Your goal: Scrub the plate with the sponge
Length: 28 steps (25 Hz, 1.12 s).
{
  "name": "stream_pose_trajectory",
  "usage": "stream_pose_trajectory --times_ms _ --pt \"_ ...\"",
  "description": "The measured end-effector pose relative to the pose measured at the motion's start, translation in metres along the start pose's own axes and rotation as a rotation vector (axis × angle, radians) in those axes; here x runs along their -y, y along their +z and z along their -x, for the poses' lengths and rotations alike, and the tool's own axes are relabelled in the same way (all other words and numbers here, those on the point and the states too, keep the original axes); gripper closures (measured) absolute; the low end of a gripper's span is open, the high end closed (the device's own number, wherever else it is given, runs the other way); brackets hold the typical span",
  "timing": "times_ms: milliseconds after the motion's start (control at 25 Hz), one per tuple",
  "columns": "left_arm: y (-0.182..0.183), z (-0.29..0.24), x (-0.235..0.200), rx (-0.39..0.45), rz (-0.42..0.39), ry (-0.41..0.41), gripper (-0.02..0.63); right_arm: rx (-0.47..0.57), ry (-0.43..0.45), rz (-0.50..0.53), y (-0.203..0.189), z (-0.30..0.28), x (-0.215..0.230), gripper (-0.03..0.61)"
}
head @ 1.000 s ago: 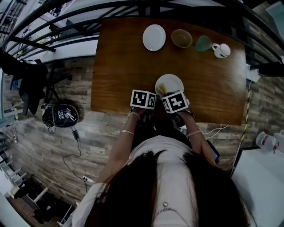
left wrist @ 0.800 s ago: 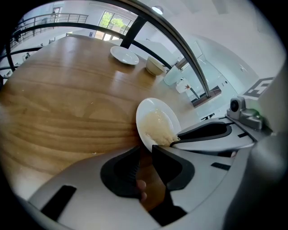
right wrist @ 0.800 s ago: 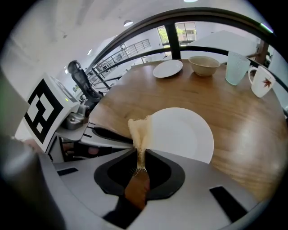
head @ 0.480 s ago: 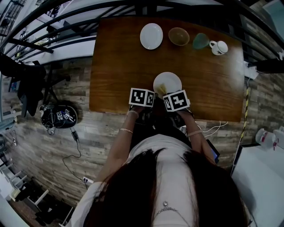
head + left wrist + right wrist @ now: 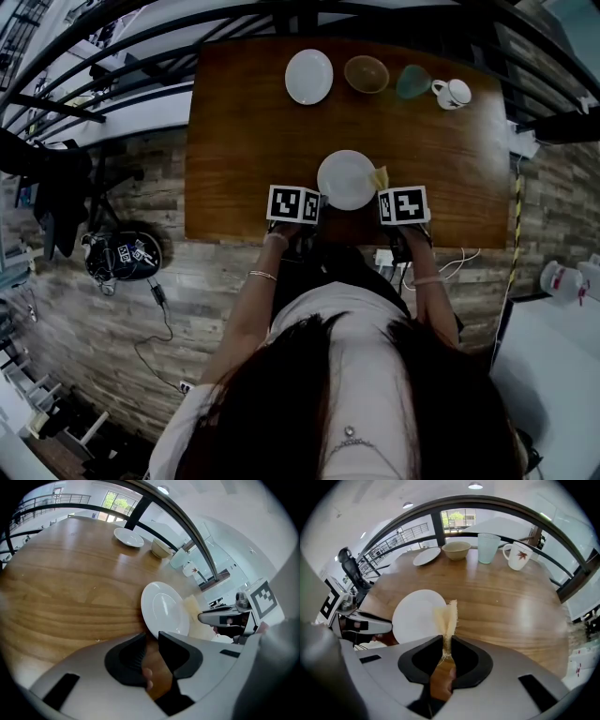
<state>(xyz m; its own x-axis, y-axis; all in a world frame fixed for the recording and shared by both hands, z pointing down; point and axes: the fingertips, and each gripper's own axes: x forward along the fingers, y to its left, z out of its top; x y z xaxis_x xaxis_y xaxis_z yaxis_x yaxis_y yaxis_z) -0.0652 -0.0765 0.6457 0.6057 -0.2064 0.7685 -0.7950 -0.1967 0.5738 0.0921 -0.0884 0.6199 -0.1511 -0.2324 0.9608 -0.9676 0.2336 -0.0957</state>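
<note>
A white plate (image 5: 347,179) lies near the front edge of the wooden table (image 5: 244,122); it also shows in the left gripper view (image 5: 164,609) and the right gripper view (image 5: 415,616). My left gripper (image 5: 293,204) is at the plate's left rim, and that rim runs into the narrow gap of its jaws (image 5: 151,639), which are closed on it. My right gripper (image 5: 404,205) is just right of the plate, shut (image 5: 446,641) on a folded yellow sponge (image 5: 446,616). The sponge (image 5: 380,178) sticks up at the plate's right edge.
Along the table's far edge stand a second white plate (image 5: 308,76), a bowl (image 5: 367,74), a pale green glass (image 5: 412,82) and a white mug (image 5: 452,93). Bare wood lies between them and the near plate. A dark bag (image 5: 122,255) and cables lie on the floor at left.
My right gripper has moved right with the sponge, from over the plate to beside its right edge. The plate's surface now shows uncovered. The left gripper stays at the left rim.
</note>
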Motion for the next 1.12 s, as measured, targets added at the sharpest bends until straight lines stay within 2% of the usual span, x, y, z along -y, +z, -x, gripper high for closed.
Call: stream_pose_trajectory --times_ms 200,640,1120 --pt "0.001 0.0 0.0 0.0 0.0 -0.001 0.528 0.022 -0.014 -0.029 0.0 0.003 0.007 0.5" --pt "0.0 -0.001 0.0 -0.007 0.008 -0.013 0.528 -0.075 -0.009 0.175 -0.018 -0.007 -0.045 0.502" --pt "0.0 -0.001 0.002 -0.006 0.02 -0.013 0.528 -0.127 0.102 0.214 -0.027 -0.009 -0.088 0.509"
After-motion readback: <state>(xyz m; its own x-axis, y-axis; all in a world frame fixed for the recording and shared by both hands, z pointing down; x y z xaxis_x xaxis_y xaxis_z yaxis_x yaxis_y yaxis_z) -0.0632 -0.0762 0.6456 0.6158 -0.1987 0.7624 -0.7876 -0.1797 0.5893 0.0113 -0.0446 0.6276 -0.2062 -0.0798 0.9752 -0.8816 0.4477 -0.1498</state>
